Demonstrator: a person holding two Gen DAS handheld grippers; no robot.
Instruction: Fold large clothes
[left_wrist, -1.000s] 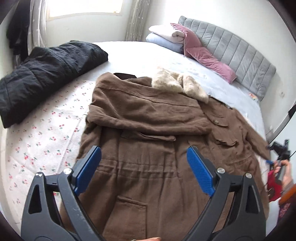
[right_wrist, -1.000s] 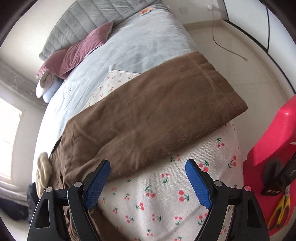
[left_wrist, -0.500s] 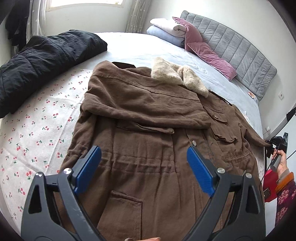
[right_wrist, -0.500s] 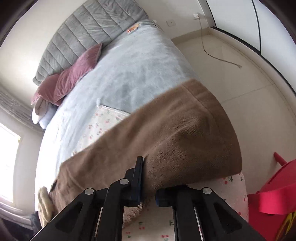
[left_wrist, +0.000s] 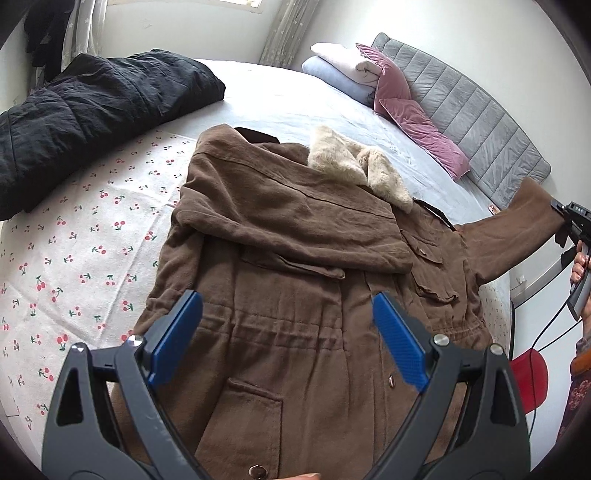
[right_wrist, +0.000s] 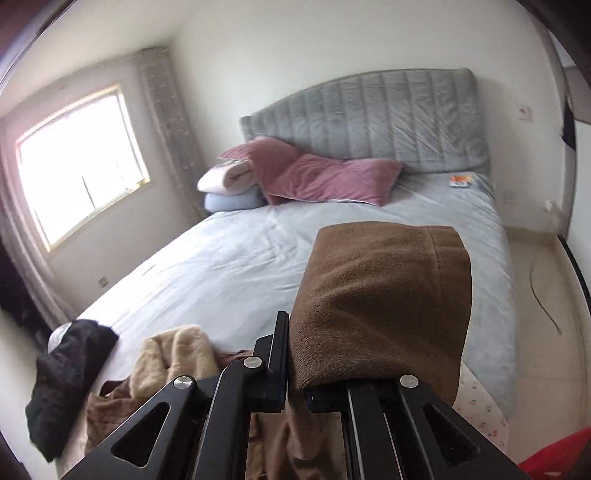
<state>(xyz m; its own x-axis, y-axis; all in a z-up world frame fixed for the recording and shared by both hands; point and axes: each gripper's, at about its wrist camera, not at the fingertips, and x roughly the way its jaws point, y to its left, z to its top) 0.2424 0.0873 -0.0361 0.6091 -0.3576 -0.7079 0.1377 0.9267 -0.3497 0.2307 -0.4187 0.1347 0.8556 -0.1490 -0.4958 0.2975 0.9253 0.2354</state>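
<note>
A large brown coat (left_wrist: 280, 266) with a cream fur collar (left_wrist: 354, 166) lies spread on the bed, one sleeve folded across its chest. My left gripper (left_wrist: 288, 339) is open and empty, hovering above the coat's waist. My right gripper (right_wrist: 293, 384) is shut on the cuff of the coat's other sleeve (right_wrist: 384, 302) and holds it lifted off the bed. In the left wrist view that sleeve (left_wrist: 517, 236) stretches up to the right, to the right gripper (left_wrist: 570, 218).
A black padded jacket (left_wrist: 92, 114) lies at the bed's far left. Pink pillows (left_wrist: 417, 122) and folded blankets (left_wrist: 340, 70) lie by the grey headboard (left_wrist: 476, 114). A cherry-print sheet (left_wrist: 74, 251) covers the near bed. A red object (left_wrist: 528, 380) sits beside the bed.
My right gripper closed on the sleeve cuff and lifted it off the bed, swinging up toward the headboard. My left gripper stayed open above the coat.
</note>
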